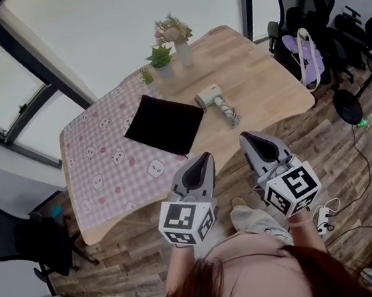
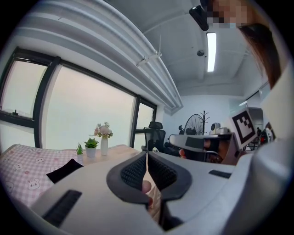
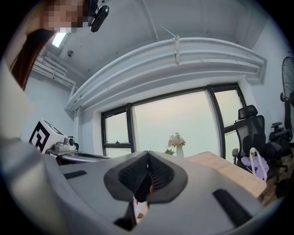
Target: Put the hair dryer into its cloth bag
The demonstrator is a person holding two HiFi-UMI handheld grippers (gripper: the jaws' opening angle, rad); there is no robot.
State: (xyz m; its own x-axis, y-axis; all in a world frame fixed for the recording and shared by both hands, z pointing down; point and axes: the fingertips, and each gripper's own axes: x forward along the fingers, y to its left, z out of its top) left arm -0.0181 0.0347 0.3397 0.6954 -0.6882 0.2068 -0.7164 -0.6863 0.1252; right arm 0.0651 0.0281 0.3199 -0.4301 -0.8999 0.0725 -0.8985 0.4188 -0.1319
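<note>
Head view, items taken against the wooden table (image 1: 257, 68):

- Pink checked cloth (image 1: 100, 162): is covering the table's left part.
- Black cloth bag (image 1: 165, 125): is lying flat at the table's middle, half on the checked cloth, half on bare wood.
- Small potted plant (image 1: 160, 59) and vase of flowers (image 1: 175, 35): are standing upright at the table's far edge.
- Hair dryer (image 1: 215, 100): is lying on bare wood just right of the bag, apart from it. Its long axis is running diagonally, with the white head towards the bag's far corner and the handle with bundled cord trailing towards the table's near right edge.
- Left gripper (image 1: 204, 157): is hanging off the table's near edge with its jaws pressed fully together and nothing between them. It is pointing across the table.
- Right gripper (image 1: 246, 137): is beside the left one, also short of the table, with its jaws likewise closed and empty.
- Office chairs (image 1: 296, 3): are standing past the table's right end, one carrying a purple bag (image 1: 306, 56).

Differences between views:

- Only the head view is showing the hair dryer.
- The left gripper view is showing the cloth bag, plant and vase over the table's edge, plus the right gripper's marker cube.
- The right gripper view is showing the vase, bare wood and the chairs.
</note>
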